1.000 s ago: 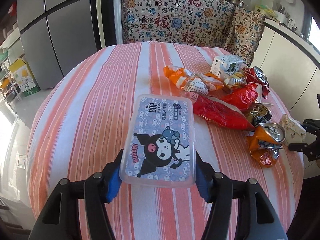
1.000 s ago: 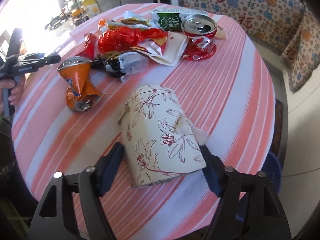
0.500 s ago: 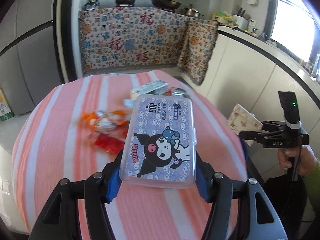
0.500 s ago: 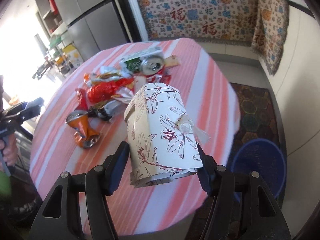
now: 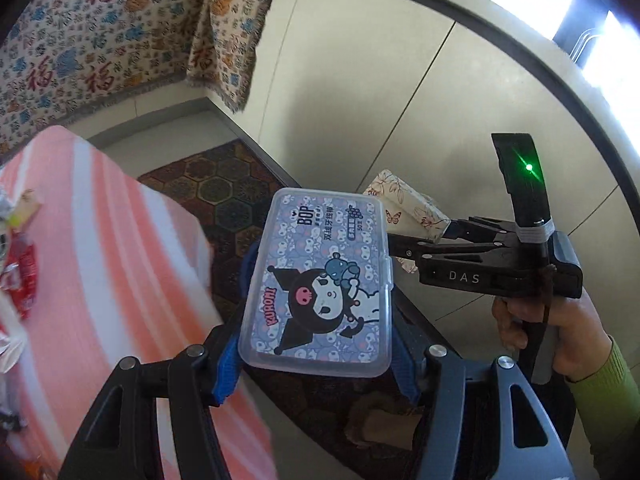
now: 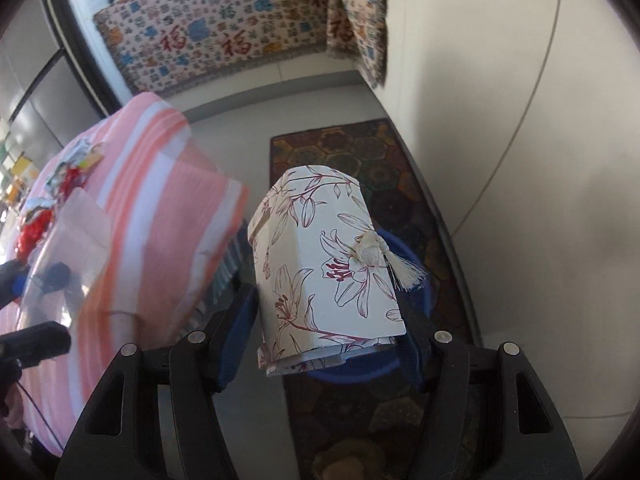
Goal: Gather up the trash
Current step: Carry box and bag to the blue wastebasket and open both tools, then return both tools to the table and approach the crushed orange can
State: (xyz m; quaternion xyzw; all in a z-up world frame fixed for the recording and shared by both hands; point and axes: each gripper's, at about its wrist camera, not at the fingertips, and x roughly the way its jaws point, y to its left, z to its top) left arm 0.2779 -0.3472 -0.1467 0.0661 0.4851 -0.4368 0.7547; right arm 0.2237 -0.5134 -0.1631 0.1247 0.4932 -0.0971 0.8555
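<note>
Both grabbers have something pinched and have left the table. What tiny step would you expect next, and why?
Probably the right gripper sinks a little and lets go. It holds the floral paper box right above the blue bin on the rug, off the striped table. The left gripper, clamping the cartoon plastic case, would likely follow.

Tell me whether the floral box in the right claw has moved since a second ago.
Yes. The floral box, gripped in the right claw, was over the striped table; it now hangs past the table's edge, above the blue bin on the rug.

Pale cabinet fronts [image 5: 360, 60], patterned throw [image 6: 224, 36] — dark honeycomb rug [image 6: 360, 160], striped tablecloth [image 5: 100, 240]
</note>
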